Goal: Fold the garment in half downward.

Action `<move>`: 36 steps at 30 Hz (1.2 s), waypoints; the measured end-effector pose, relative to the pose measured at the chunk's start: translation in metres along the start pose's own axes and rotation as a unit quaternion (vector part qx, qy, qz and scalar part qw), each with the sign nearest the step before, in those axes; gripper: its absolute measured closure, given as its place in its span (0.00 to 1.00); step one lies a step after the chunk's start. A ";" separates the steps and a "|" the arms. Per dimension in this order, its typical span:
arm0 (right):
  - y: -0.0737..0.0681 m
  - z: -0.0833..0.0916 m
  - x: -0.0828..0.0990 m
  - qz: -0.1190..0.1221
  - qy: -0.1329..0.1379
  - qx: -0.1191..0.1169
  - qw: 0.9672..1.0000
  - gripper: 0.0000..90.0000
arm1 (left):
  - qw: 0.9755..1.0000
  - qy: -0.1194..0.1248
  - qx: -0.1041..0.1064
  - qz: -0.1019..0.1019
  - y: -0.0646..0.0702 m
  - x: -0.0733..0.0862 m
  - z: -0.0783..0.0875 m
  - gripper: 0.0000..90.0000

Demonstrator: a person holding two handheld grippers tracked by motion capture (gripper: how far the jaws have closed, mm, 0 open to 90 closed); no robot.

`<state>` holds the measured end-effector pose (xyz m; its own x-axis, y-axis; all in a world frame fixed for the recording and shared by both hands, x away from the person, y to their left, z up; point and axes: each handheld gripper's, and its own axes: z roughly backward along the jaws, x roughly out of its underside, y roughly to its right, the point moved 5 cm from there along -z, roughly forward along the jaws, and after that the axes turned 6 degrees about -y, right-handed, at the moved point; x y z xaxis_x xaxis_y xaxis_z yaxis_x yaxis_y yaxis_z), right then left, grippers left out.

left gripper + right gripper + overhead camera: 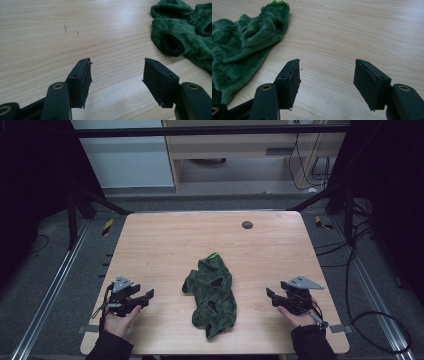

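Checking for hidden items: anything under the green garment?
The garment lies crumpled on bare table, both tongs apart from it. Nothing pokes out at its edges; whatever its folds cover can't be seen.

Bare table (165, 245) both sides of green garment (212, 292); paths seemingly unobstructed.

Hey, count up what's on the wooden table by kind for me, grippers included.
Green fleece garment: 1
Handheld grippers, both open and empty, left gripper and right gripper: 2
Small dark round disc near the table's far edge: 1
Total: 4
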<state>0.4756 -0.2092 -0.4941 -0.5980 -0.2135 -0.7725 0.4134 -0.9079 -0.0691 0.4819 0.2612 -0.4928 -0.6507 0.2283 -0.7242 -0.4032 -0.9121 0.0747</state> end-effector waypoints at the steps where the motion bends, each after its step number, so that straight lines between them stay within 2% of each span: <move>1: -0.001 0.000 -0.001 0.000 -0.001 -0.003 1.000 0.41 | 1.000 0.002 0.001 -0.002 0.001 -0.002 0.000 0.43; 7: -0.003 0.002 -0.009 0.002 0.001 -0.010 1.000 0.40 | 1.000 0.008 0.014 -0.009 0.008 -0.009 0.001 0.42; 15: -0.008 0.001 -0.021 0.015 0.005 -0.017 1.000 0.40 | 0.999 0.015 0.022 -0.036 0.020 -0.028 0.001 0.41; 23: -0.019 -0.004 -0.036 0.023 0.014 -0.031 0.999 0.42 | 0.998 0.017 0.032 -0.057 0.037 -0.049 -0.011 0.41; 27: -0.026 -0.008 -0.043 0.027 0.016 -0.036 0.999 0.43 | 0.997 0.017 0.041 -0.059 0.044 -0.057 -0.017 0.41; 36: -0.037 -0.019 -0.057 0.036 0.014 -0.043 0.998 0.44 | 0.997 0.009 0.044 -0.067 0.053 -0.070 -0.031 0.40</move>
<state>0.5079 -0.1564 -0.4593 -0.5458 -0.2649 -0.7950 0.5116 -0.8567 -0.0658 0.5262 0.1862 -0.4595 -0.5764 0.3387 -0.7437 -0.5405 -0.8406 0.0361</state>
